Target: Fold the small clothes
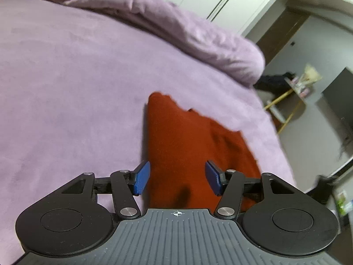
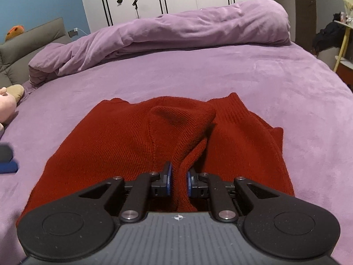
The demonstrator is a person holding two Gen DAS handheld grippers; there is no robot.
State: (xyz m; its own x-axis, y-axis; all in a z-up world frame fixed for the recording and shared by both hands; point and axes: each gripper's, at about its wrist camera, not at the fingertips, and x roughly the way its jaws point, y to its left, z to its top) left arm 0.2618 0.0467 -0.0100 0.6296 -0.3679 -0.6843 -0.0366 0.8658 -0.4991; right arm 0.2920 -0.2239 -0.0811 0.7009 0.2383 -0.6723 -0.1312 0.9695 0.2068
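2 risks stand out. The red knit garment (image 2: 123, 141) lies on the purple bedspread (image 2: 220, 70); the right gripper (image 2: 178, 180) pinches only a narrow ridge of it, which could slip free when lifted. The left gripper (image 1: 177, 180) hovers half-spread, empty, above the cloth. Behind, the rolled duvet (image 2: 176, 31) limits space; a small blue object (image 2: 7, 167) sits near the left edge.

No readable text, label, brand or number is found in either view. The only sign seen is a small white crosshair mark (image 1: 178, 213) printed on the ribbed grey body of the left tool, and the same mark (image 2: 177, 217) on the right one.
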